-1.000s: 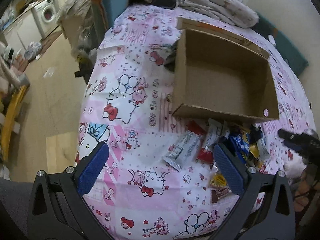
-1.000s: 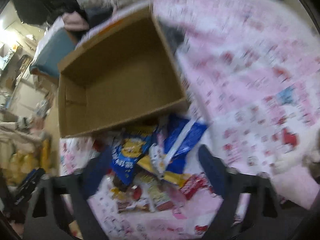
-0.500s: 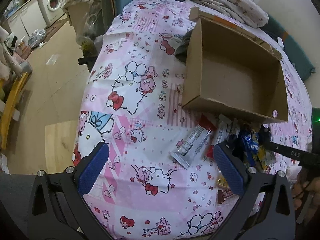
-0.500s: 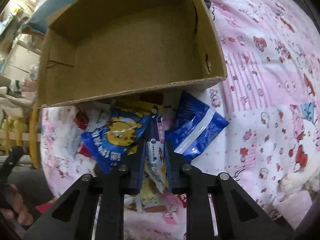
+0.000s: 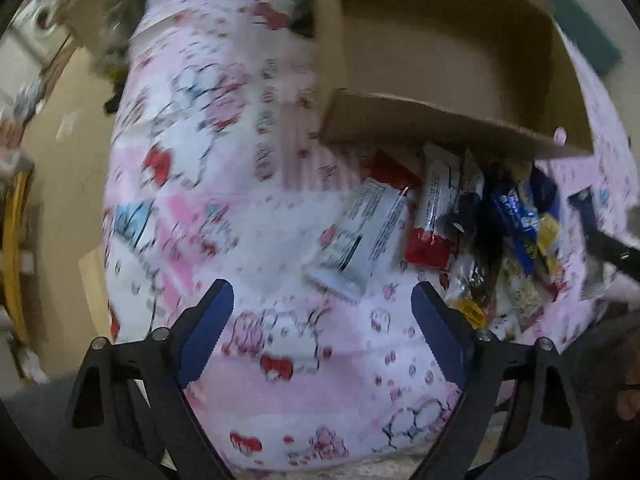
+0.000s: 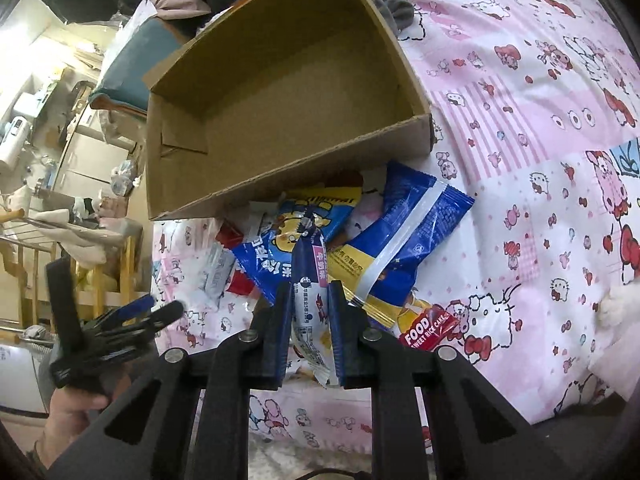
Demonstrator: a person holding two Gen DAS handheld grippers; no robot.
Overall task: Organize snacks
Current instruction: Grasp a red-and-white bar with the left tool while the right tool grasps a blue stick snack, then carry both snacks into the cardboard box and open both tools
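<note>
The right gripper (image 6: 308,300) is clamping a narrow blue-and-white snack sachet (image 6: 309,280) between its blue pads, jaws almost fully together, with the sachet standing up out of the pile. The pile of snack packets (image 6: 340,248) is lying on the pink cartoon-print bedsheet (image 6: 520,160), touching the near wall of the open brown cardboard box (image 6: 280,100), whose interior is showing no snacks. A large blue-and-yellow foil packet (image 6: 404,240) is resting just right of the sachet, and a red "FOOD" wrapper (image 6: 428,328) is lying at the pile's near edge.

The left gripper (image 5: 322,308) is hanging over bare bedsheet, its jaws wide apart and closing with nothing between them. A silver-grey rectangular wrapper (image 5: 360,236) is lying just beyond its fingertips, beside a white-and-red bar (image 5: 434,208). This view is blurred.
</note>
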